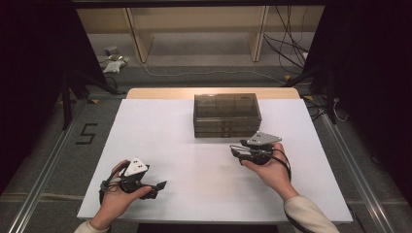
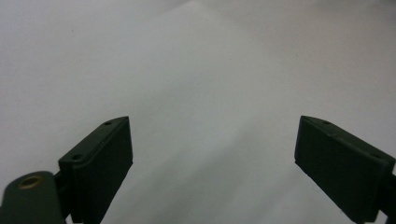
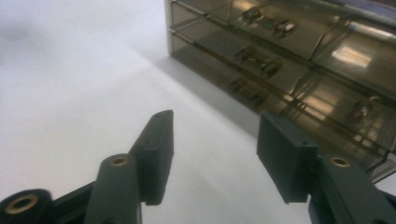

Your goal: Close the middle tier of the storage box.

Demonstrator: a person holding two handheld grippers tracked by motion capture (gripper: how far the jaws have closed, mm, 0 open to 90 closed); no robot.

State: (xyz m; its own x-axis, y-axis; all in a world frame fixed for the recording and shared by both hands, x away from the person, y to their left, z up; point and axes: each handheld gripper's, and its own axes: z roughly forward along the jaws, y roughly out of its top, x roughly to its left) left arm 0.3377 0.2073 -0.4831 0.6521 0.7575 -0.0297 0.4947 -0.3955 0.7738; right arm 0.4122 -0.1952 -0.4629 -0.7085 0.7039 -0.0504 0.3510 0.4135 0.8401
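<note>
High view: white table [image 1: 204,194] with a wooden strip along its far edge, grey floor around it, cables [image 1: 286,48] on the floor beyond, and a "5" [image 1: 86,133] marked on the floor at left. Smoky clear drawer box [image 1: 227,114] sits at the far middle of the table, front toward the person, three shallow drawers stacked. Right hand [image 1: 272,167] holds the right tongs [image 1: 234,150] just in front of the box's right half, near it but apart, tips pointing left; grey plate [image 1: 262,139] on top. Left hand [image 1: 116,194] holds the left tongs [image 1: 160,187] near the front left of the table, well apart from the box, tips pointing right; white-grey plate [image 1: 134,166] on top. Cream sleeve [image 1: 306,213] at the right wrist. Right gripper view: right tongs [image 3: 215,156] spread, nothing between the jaws, bare table [image 3: 70,93] beneath; box [image 3: 299,74] runs diagonally across the upper right, its drawer fronts carrying small metal handles [image 3: 266,21], the right jaw close to the lowest drawer but whether it touches cannot be told. Left gripper view: left tongs [image 2: 212,163] spread wide, empty, over plain white table [image 2: 196,70].
</note>
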